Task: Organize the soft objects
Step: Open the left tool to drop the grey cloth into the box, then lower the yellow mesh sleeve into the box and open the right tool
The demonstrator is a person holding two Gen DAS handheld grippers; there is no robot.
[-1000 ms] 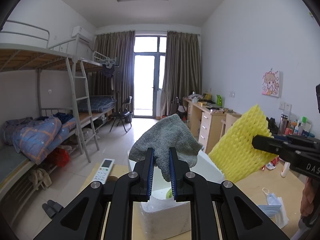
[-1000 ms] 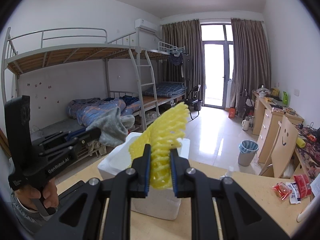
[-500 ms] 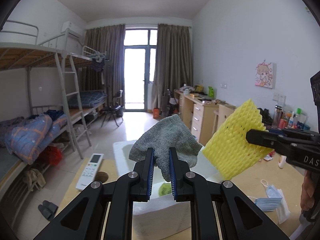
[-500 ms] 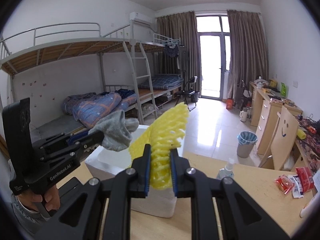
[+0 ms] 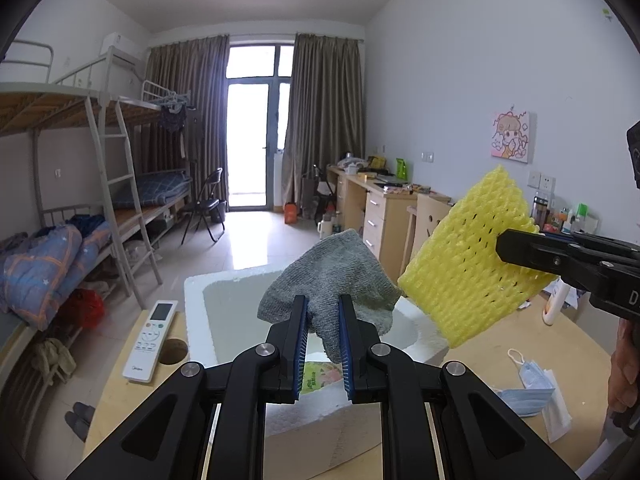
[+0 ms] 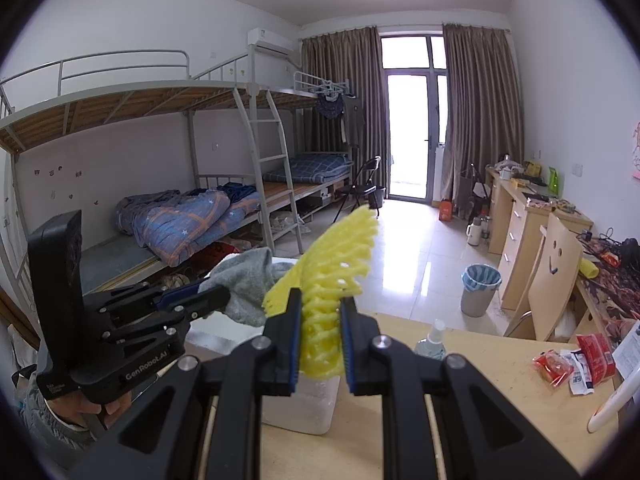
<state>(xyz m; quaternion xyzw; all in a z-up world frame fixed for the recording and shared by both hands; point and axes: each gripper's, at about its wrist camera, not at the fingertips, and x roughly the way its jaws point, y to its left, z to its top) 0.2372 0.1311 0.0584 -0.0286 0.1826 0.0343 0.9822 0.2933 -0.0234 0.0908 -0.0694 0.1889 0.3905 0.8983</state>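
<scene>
My left gripper (image 5: 322,322) is shut on a grey knitted cloth (image 5: 332,280), which hangs above the open white foam box (image 5: 196,312) on the wooden table. My right gripper (image 6: 320,326) is shut on a yellow foam net (image 6: 332,276), held up just right of the cloth. The left wrist view shows that net (image 5: 468,264) over the box's right rim. The right wrist view shows the cloth (image 6: 252,284) pinched in the left gripper (image 6: 208,296). A printed packet (image 5: 320,376) lies inside the box.
A white remote control (image 5: 152,340) lies left of the box beside a round hole in the table (image 5: 560,340). A blue face mask (image 5: 528,384) lies to the right. Snack packets (image 6: 576,360) and a spray bottle (image 6: 434,340) sit on the table. A person's hand (image 6: 108,404) grips the left tool.
The left gripper with the grey cloth has come lower over the foam box, whose open inside now shows. The yellow net stays beside it in the right gripper.
</scene>
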